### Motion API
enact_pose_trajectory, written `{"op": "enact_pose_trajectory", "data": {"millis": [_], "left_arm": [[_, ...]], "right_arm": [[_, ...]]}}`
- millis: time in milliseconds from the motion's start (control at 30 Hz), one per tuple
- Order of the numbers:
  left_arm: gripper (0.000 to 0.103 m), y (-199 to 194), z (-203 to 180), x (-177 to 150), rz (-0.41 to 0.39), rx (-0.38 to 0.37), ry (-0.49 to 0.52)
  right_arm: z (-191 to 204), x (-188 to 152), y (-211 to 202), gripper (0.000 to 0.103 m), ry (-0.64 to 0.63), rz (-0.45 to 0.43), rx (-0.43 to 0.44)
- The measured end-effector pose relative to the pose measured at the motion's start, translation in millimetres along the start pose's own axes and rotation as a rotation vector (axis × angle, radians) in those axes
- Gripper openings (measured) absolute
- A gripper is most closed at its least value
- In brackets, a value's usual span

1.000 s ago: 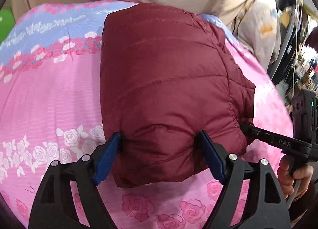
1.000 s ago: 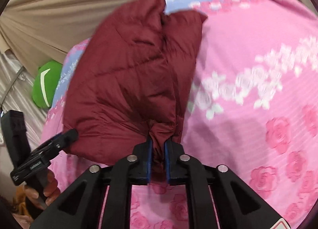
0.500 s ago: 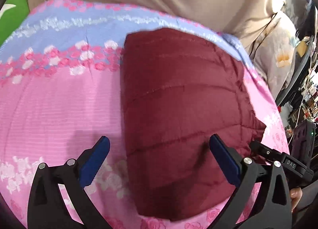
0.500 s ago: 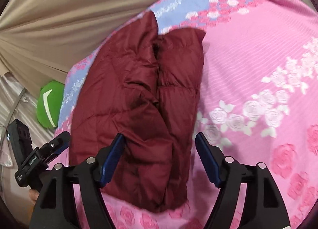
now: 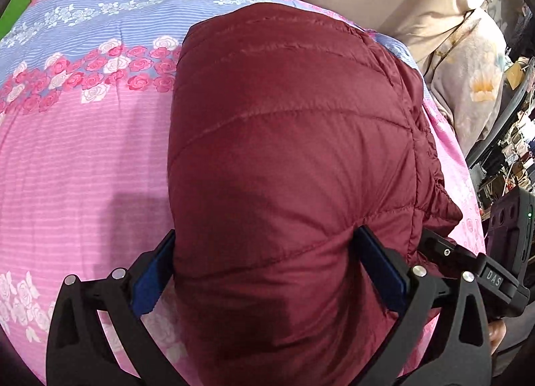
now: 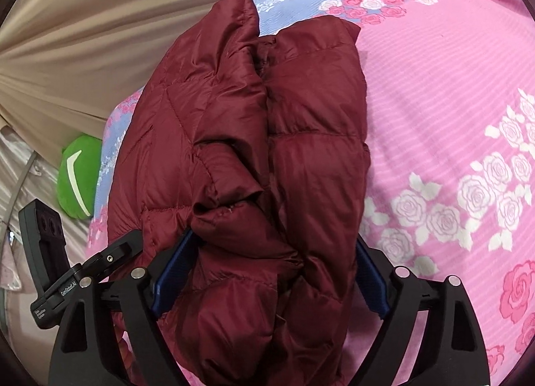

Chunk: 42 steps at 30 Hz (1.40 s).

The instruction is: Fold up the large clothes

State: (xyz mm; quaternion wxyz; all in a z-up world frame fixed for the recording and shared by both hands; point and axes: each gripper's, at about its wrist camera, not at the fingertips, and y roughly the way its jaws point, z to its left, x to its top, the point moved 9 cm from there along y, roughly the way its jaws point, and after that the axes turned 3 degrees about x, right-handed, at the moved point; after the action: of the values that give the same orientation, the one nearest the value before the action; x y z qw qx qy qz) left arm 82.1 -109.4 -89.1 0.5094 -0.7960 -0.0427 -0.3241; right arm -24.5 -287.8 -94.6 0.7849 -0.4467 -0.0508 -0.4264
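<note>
Both grippers are now closer to the jacket (image 5: 287, 165) than half a second ago: then their fingers were standing wide with the bundle lying loose between them, and now the blue pads are touching the fabric on both sides. In the left wrist view the left gripper (image 5: 267, 272) is holding its fingers spread around the near end of the folded jacket, one pad (image 5: 150, 282) lying against the left edge and the other pad pressing into the right side, where the fabric is bulging over it. The fingers are not pressed together; they are squeezing the thick bundle between them. In the right wrist view the right gripper (image 6: 267, 272) is doing the same from the other side, its fingers spread and its pads (image 6: 174, 269) sitting against the puffy layers, which are swelling out above them. The jacket is dark red and quilted, folded into a compact pile, and it is lying on the sheet (image 5: 77, 158), which is pink with roses and a blue band at the far side. Each gripper is also showing at the edge of the other view, just beside the jacket. Behind the bed a beige curtain (image 6: 83, 34) is hanging, and a green cushion (image 6: 78, 178) is lying near the sheet's edge.
</note>
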Motion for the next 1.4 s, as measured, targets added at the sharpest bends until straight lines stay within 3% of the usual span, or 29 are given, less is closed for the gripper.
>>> {"op": "enact_pose_trajectory", "data": {"millis": [233, 300, 367, 467, 533, 567, 633, 800, 967, 1033, 1067, 1133, 1200, 1233, 1267, 1300, 1333, 1400], "left_arm": [[0.098, 7, 3, -1, -0.022, -0.003, -0.036], [0.098, 8, 5, -1, -0.012, -0.019, -0.063], [0.098, 7, 3, 1, 0.0, -0.038, -0.057], [0.076, -7, -6, 7, -0.025, -0.064, -0.005], [0.051, -21, -11, 14, -0.051, -0.107, 0.021], [0.048, -34, -16, 22, -0.073, -0.148, 0.034], [0.042, -61, -21, 37, -0.13, -0.179, 0.066], [0.041, -144, -19, 81, -0.333, -0.211, 0.144], [0.043, -198, 11, 119, -0.532, -0.113, 0.252], [0.049, -190, 32, 132, -0.534, -0.067, 0.259], [0.051, -176, 48, 139, -0.516, -0.037, 0.252], [0.073, -141, 78, 142, -0.461, -0.004, 0.222], [0.074, -90, 120, 135, -0.387, 0.108, 0.174], [0.072, -70, 138, 126, -0.339, 0.171, 0.16], [0.071, -55, 160, 112, -0.284, 0.248, 0.143], [0.071, -53, 171, 101, -0.269, 0.264, 0.137], [0.072, -62, 177, 89, -0.288, 0.247, 0.125], [0.073, -80, 179, 74, -0.309, 0.235, 0.116]], "right_arm": [[5, 7, 10, 0.088, -0.028, -0.003, -0.009], [9, 7, 12, 0.082, -0.047, -0.001, -0.018], [14, 7, 16, 0.055, -0.041, 0.018, 0.025], [25, 13, 9, 0.028, -0.049, 0.004, 0.054], [37, 23, -4, 0.021, -0.1, -0.04, 0.038], [50, 30, -15, 0.019, -0.137, -0.073, 0.039], [82, 43, -39, 0.018, -0.217, -0.145, 0.055], [164, 73, -87, 0.018, -0.37, -0.307, 0.134], [230, 100, -79, 0.021, -0.459, -0.384, 0.217], [242, 109, -52, 0.027, -0.461, -0.359, 0.22], [240, 113, -28, 0.036, -0.459, -0.327, 0.209], [223, 117, 33, 0.041, -0.415, -0.241, 0.16], [192, 107, 80, 0.042, -0.354, -0.148, 0.087], [165, 96, 104, 0.042, -0.296, -0.084, 0.01], [145, 87, 112, 0.042, -0.24, -0.062, -0.025], [137, 80, 111, 0.042, -0.208, -0.065, -0.006], [129, 71, 103, 0.041, -0.174, -0.081, 0.046], [122, 64, 80, 0.041, -0.163, -0.138, 0.031]]}}
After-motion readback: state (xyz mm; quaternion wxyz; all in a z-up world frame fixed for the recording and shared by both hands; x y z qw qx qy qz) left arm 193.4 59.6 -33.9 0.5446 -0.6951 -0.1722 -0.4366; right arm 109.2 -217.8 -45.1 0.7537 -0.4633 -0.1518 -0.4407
